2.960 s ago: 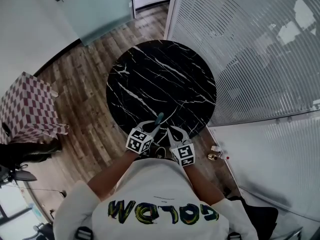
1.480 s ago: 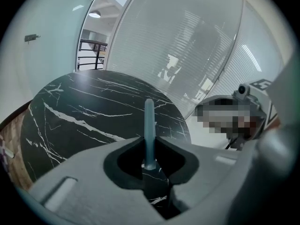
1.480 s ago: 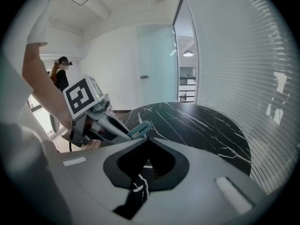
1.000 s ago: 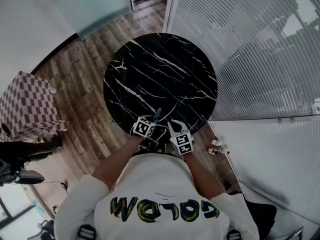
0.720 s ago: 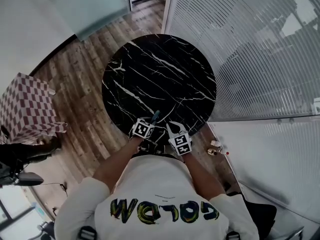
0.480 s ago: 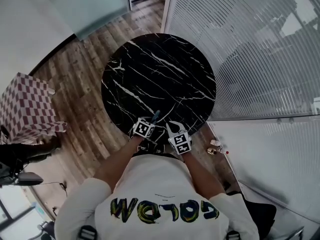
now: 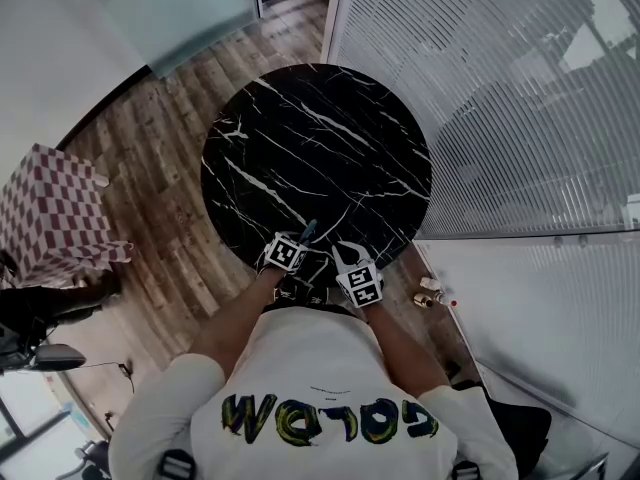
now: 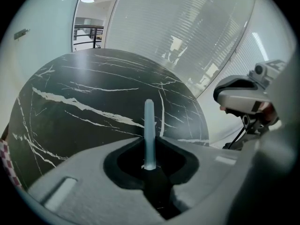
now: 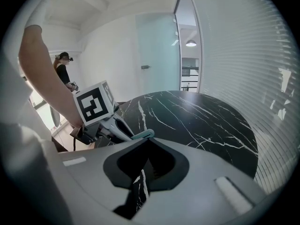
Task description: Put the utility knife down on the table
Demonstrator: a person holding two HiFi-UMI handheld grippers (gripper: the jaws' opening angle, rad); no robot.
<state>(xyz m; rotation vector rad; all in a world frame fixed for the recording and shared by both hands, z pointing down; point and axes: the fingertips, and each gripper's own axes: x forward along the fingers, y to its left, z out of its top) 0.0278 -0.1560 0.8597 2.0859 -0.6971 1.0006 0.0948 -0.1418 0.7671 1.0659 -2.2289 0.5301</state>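
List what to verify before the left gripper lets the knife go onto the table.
1. Knife held firmly by left gripper: ok, the jaws are closed on it.
2. Table bare ahead of the knife: ok.
3. Knife already resting on the table: cannot tell; it sticks out above the near part of the top.
4. Blade retracted: cannot tell.
5. Right gripper empty and out of the way: ok, it is shut on nothing beside the left.
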